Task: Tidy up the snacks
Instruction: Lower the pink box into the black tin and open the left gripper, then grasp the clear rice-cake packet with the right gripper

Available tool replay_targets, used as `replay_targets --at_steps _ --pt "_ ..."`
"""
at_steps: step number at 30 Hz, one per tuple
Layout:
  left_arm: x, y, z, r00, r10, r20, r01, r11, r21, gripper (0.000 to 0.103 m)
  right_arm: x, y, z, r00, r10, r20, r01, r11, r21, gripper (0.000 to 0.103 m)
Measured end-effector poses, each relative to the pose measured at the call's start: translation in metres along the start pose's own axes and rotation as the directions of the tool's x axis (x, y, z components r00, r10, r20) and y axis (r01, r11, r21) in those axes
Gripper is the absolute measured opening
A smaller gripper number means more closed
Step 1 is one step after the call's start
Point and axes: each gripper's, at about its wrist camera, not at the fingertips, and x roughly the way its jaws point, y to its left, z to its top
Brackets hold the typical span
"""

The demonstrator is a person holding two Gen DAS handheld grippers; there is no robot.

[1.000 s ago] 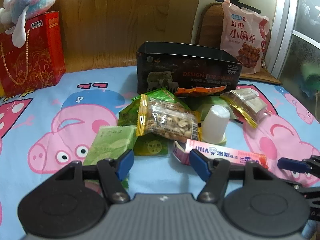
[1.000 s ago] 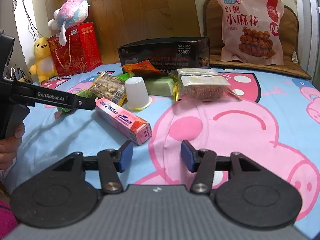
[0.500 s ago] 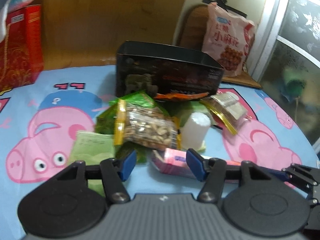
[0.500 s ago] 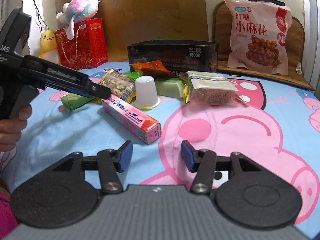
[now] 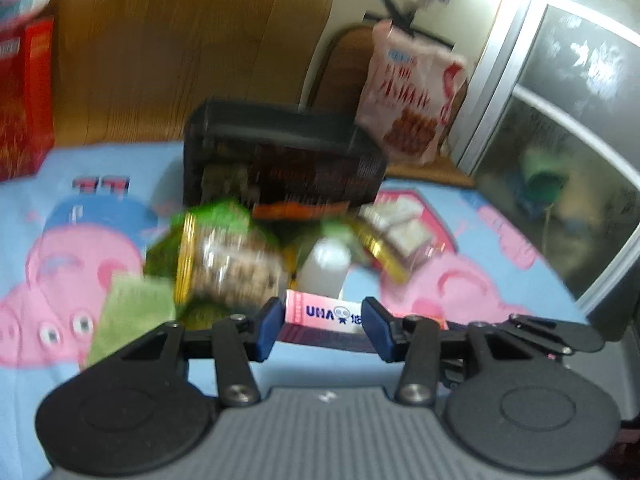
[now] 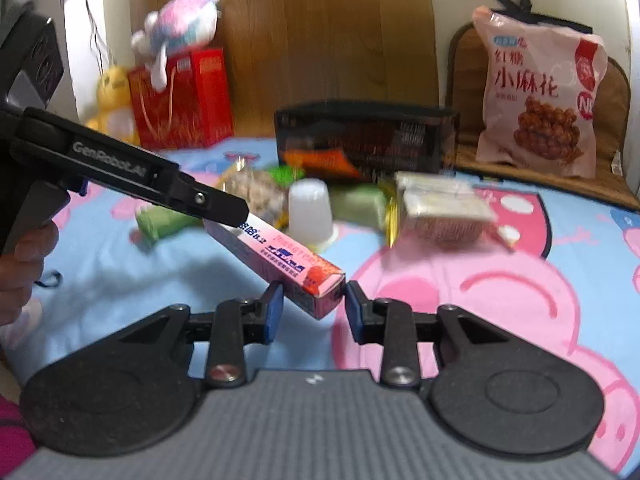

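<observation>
A long pink snack box lies on the cartoon-pig sheet. In the right wrist view my right gripper is open with the box's near end between its fingers. In the left wrist view my left gripper is open around the box's other end. The left gripper also shows in the right wrist view, its tip at the box's far end. Behind lie a nut packet, a white cup, green packets and a black box.
A big pink snack bag leans on a chair at the back right. A red gift bag with plush toys stands at the back left. A glass door is on the right. A gold-edged clear packet lies right of the cup.
Both grippers have moved in on the pink box from opposite ends; each now has an end between its fingers. Both views are blurred by motion.
</observation>
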Motion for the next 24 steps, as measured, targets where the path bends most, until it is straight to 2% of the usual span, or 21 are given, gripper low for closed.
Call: replay_targets --at_steps 4,7,10,13,18,20,22,24 --pt "-0.001 -0.012 0.039 0.996 0.024 0.085 -0.029 0.998 0.061 0.043 0.011 -0.014 0.035 0.997 -0.014 0.074 0.013 1.000 0.013 0.036" --pt "0.009 -0.018 0.071 0.984 0.061 0.166 -0.078 0.993 0.094 0.043 0.026 -0.025 0.063 0.990 -0.034 0.135 0.035 0.999 -0.004 0.036" --pt "0.031 -0.012 0.100 0.975 0.102 0.197 -0.117 0.991 0.068 0.043 0.051 -0.036 0.088 0.985 -0.057 0.160 0.060 0.998 -0.014 0.036" --pt "0.057 0.000 0.118 0.972 0.130 0.193 -0.138 0.990 0.026 0.044 0.076 -0.044 0.104 0.983 -0.089 0.161 0.093 0.996 -0.015 0.037" --pt "0.096 0.015 0.124 0.970 0.179 0.164 -0.180 0.984 -0.012 0.043 0.106 -0.052 0.110 0.985 -0.130 0.114 0.131 0.991 -0.002 0.044" --pt "0.099 0.019 0.122 0.969 0.195 0.149 -0.193 0.981 -0.025 0.043 0.093 -0.056 0.108 0.981 -0.128 0.146 0.127 0.992 0.022 0.046" --pt "0.087 0.023 0.116 0.970 0.173 0.170 -0.168 0.985 -0.040 0.046 0.073 -0.067 0.101 0.974 -0.123 0.190 0.110 0.991 0.079 0.057" --pt "0.069 0.027 0.108 0.971 0.145 0.188 -0.135 0.989 -0.066 0.046 0.059 -0.091 0.090 0.975 -0.137 0.176 0.104 0.977 0.187 0.058"
